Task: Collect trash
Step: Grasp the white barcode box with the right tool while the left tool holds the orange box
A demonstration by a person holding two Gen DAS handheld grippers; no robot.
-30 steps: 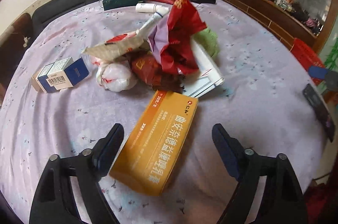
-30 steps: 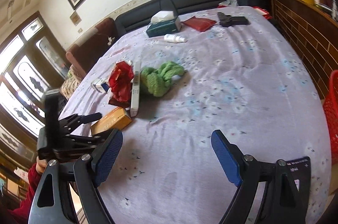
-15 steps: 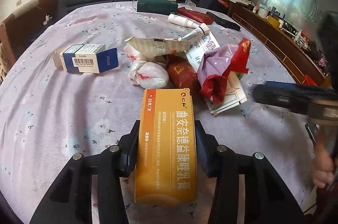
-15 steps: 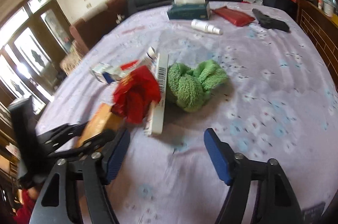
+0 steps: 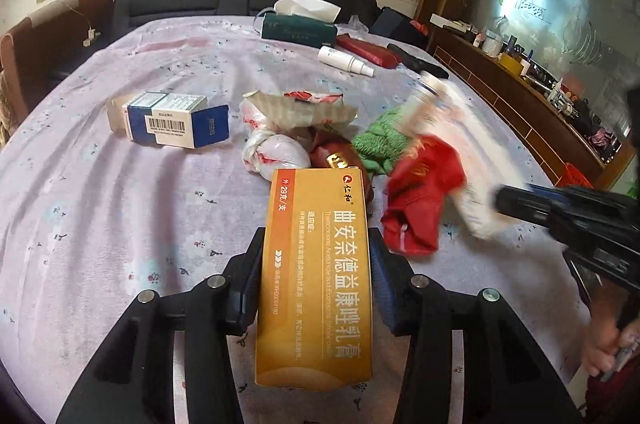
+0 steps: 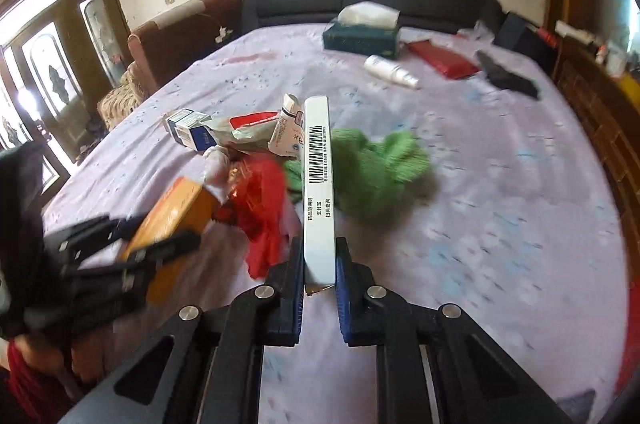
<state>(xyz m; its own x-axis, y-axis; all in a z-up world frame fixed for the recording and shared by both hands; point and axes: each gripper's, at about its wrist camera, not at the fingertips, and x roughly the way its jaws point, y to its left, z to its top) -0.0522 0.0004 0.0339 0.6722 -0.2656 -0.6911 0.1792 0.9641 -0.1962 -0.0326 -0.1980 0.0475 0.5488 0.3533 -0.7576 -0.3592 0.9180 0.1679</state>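
Lavender flowered cloth covers the round desk (image 5: 100,184), with a dark sofa along the far wall. A second ago both grippers were spread wide over the litter; now each has closed on a piece. The left gripper (image 5: 314,288) clamps the long sides of the orange medicine box (image 5: 316,280), which a second ago lay flat and loose between its open fingers. The right gripper (image 6: 319,288), open and empty half a second ago, now pinches the thin white carton (image 6: 318,192) on edge, barcode up, and blur in the left view suggests it is being pulled away from the red wrapper (image 5: 420,200) and green cloth (image 6: 376,168). Two items are thus secured for removal. Remaining in the heap, left of centre, are the blue-and-white box (image 5: 176,120), the knotted white bag (image 5: 276,152) and the crumpled paper wrapper (image 5: 304,106). No bin shows clearly in either view.
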